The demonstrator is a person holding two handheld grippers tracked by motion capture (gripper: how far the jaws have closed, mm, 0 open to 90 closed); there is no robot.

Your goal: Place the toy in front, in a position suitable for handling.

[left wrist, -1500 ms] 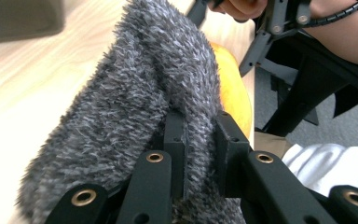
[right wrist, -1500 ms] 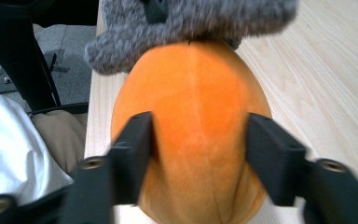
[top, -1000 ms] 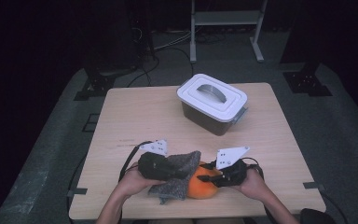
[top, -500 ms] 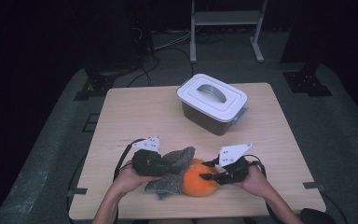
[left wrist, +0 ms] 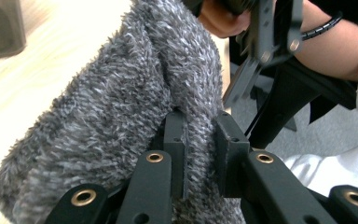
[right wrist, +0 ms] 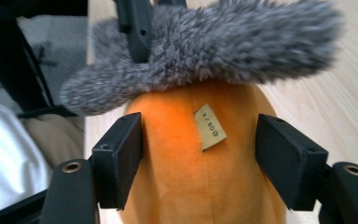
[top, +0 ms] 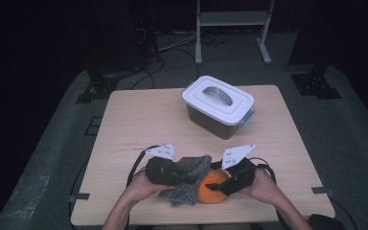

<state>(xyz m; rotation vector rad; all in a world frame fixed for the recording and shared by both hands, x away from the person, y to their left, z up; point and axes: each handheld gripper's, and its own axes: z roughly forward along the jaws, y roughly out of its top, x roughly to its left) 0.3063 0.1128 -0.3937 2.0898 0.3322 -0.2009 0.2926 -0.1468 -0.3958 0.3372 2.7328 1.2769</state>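
An orange plush ball [top: 212, 188] lies near the table's front edge, with a small tan tag [right wrist: 209, 126] on it. A grey fuzzy cloth [top: 187, 179] drapes over its left side. My left gripper [left wrist: 200, 135] is shut on a fold of the cloth [left wrist: 121, 107]. My right gripper [right wrist: 198, 154] reaches in from the right with the plush [right wrist: 177, 186] between its pads. Its jaws have just been opening and now stand wide at the plush's sides, not squeezing it. In the right gripper view the cloth [right wrist: 223, 42] covers the plush's top.
A dark bin with a white handled lid [top: 219, 103] stands at the back right of the wooden table [top: 139, 120]. A person's forearms come in from the front edge. Black stands and a white frame surround the table on the dark floor.
The right gripper's jaws stand wider around the orange plush than before. The left hand and the cloth shifted slightly left and back again. Both hands are in about the same place.
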